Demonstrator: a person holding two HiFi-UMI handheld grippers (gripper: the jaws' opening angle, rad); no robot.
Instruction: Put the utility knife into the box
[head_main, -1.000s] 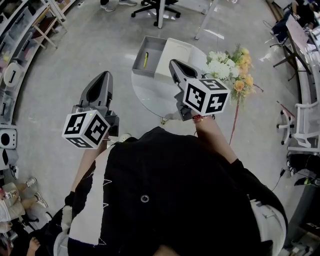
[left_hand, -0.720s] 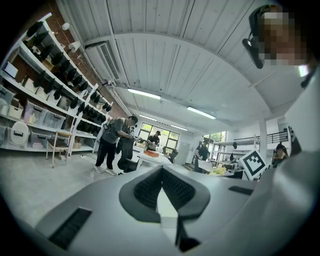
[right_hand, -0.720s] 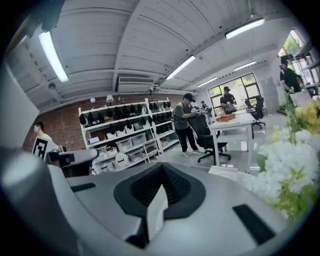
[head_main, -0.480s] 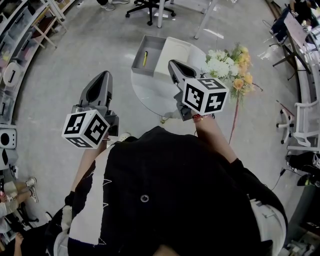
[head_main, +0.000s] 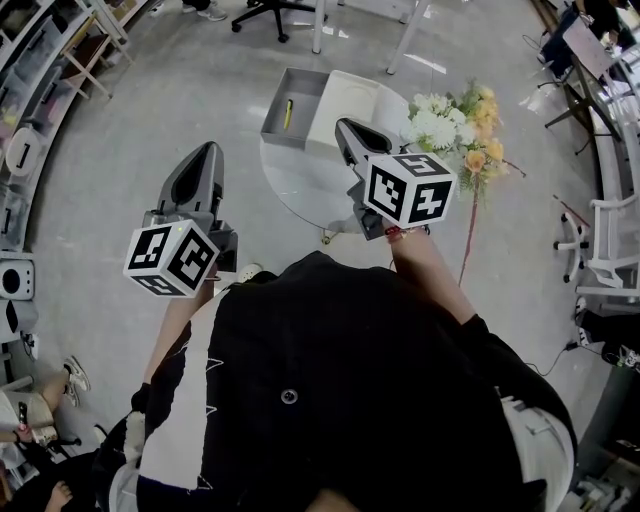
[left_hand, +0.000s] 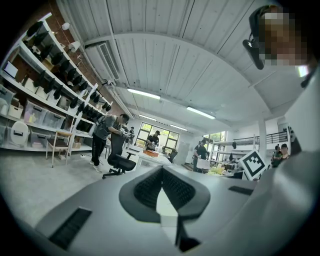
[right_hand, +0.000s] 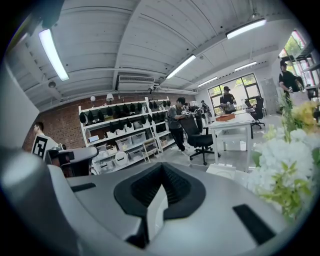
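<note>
Two grippers are held raised above the floor, both well short of the work. The left gripper (head_main: 208, 152) has its jaws closed tip to tip with nothing between them, as the left gripper view confirms (left_hand: 161, 170). The right gripper (head_main: 346, 126) is likewise closed and empty (right_hand: 161, 168); it hangs over the near edge of the round white bench (head_main: 300, 190).

At the far side of the bench stands the grey box (head_main: 306, 98). A slim yellow object, taken to be the utility knife (head_main: 287, 113), lies flat on its floor near the left wall. A white panel (head_main: 348, 108) lies just beside the box and flowers (head_main: 455, 130) stand to the right.

Judged from this layout, the placing step is complete. No further grasp seems called for; the next move need only keep both grippers clear of the box.
</note>
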